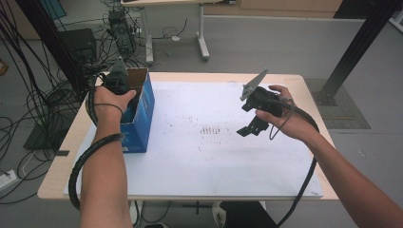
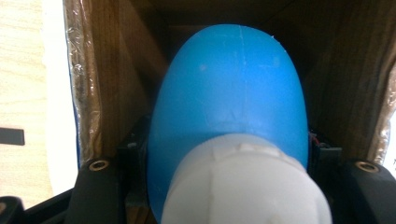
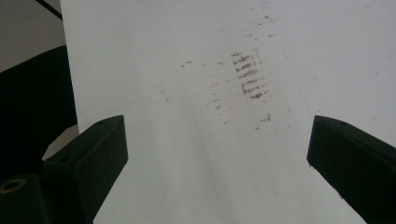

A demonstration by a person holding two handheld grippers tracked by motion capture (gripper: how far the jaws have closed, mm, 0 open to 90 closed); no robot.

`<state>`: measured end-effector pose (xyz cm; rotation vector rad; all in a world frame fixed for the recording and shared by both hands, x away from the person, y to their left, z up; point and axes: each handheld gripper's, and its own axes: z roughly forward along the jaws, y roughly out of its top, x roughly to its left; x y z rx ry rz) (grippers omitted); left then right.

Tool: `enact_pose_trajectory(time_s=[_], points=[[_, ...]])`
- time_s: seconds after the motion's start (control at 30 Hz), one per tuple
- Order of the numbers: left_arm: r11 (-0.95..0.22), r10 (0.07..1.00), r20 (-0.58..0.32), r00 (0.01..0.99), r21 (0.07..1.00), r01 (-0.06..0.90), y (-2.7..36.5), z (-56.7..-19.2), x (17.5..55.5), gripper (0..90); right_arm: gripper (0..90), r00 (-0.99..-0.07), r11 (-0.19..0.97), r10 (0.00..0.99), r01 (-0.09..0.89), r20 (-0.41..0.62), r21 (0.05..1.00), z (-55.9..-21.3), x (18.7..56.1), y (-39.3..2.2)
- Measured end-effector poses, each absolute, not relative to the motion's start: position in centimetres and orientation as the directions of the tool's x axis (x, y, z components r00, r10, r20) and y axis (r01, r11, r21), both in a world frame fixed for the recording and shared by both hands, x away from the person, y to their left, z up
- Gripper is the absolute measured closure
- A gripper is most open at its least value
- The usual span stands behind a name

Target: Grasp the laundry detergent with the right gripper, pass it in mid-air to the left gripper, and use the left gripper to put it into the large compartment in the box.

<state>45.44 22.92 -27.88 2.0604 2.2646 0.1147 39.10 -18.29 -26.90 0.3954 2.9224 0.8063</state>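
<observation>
Item one: a blue plastic bottle with a white ribbed screw cap [image 2: 229, 116], at the centre of the left gripper view, cap nearest the camera and body pointing down into the box. The left gripper [image 1: 124, 95] has its jaws drawn in tight on the bottle's sides; in the high view it sits at upper left, sunk into the box's open top, with the hand [image 1: 110, 102] over it.

Item two: a tall blue cardboard box with brown inner walls [image 1: 142, 111], upright at the left edge of the mat. Its brown walls [image 2: 116, 79] flank the bottle on both sides, close but seemingly not touching; a taped flap edge shows at far left.

Item three: the right gripper [image 1: 248, 128], right of centre in the high view, held above the mat, jaws spread wide with nothing between them.

Item four: a white mat [image 3: 196, 154] covering a pale wooden table [image 1: 57, 175], with a patch of brownish scuff marks [image 3: 250, 74] near its middle.

Handling note, as judgement: the bottle appears to be going into the box. Keep it centred between the walls and lower it straight; hold the grip until the base is supported. The light box may shift or tip, so the free gripper could steady its outer wall.
</observation>
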Motion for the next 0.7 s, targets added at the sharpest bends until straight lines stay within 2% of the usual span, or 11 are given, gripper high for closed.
enact_pose_trajectory(time_s=[0.7], points=[[0.092,0.996,0.000,-0.093,0.113,0.989,22.81,-27.92,45.43,36.4,5.2,-0.964,0.832,0.265,0.222,-0.014,0.509,-26.83,39.18,-18.23]])
